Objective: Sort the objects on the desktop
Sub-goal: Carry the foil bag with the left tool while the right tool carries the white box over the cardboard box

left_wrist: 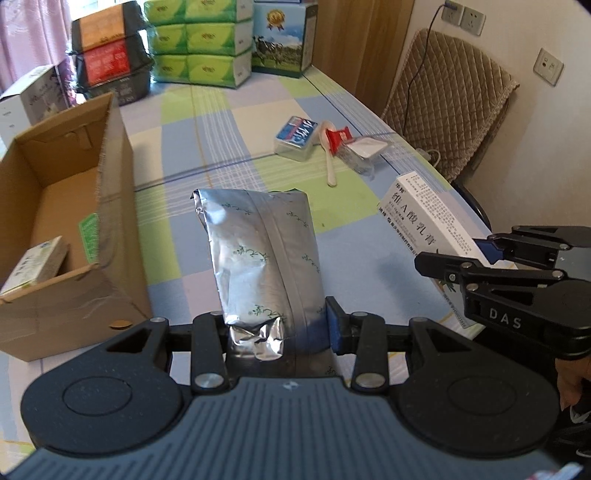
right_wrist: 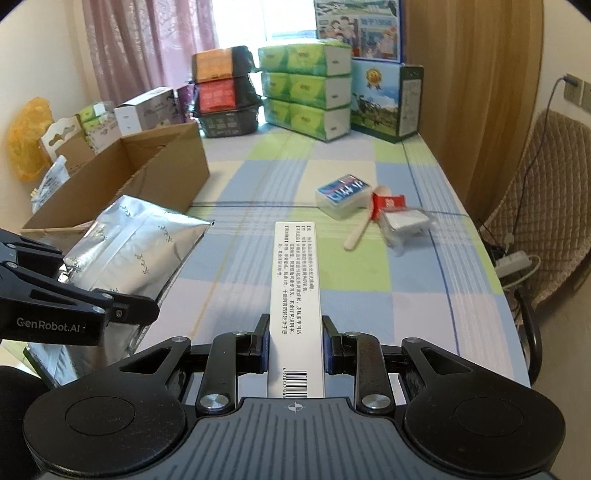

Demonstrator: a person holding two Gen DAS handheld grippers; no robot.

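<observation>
Crinkled silver foil pouch [left_wrist: 258,254] with faint green sprigs sits clamped at its bottom end in the left gripper [left_wrist: 277,328]; its far edge hides part of the checked green-and-blue tablecloth [left_wrist: 236,122]; the open brown cardboard box [left_wrist: 62,206] beside it runs off the frame's left edge; stacked green tissue packs [right_wrist: 306,92] line the back by a pink curtain [right_wrist: 147,44]; the right gripper [right_wrist: 295,343] is closed on a long white printed carton [right_wrist: 295,295], held above the cloth.

Pink curtains [right_wrist: 147,44] by a bright window [right_wrist: 266,18]; quilted chair [left_wrist: 450,96] against cream wall [left_wrist: 546,140].
</observation>
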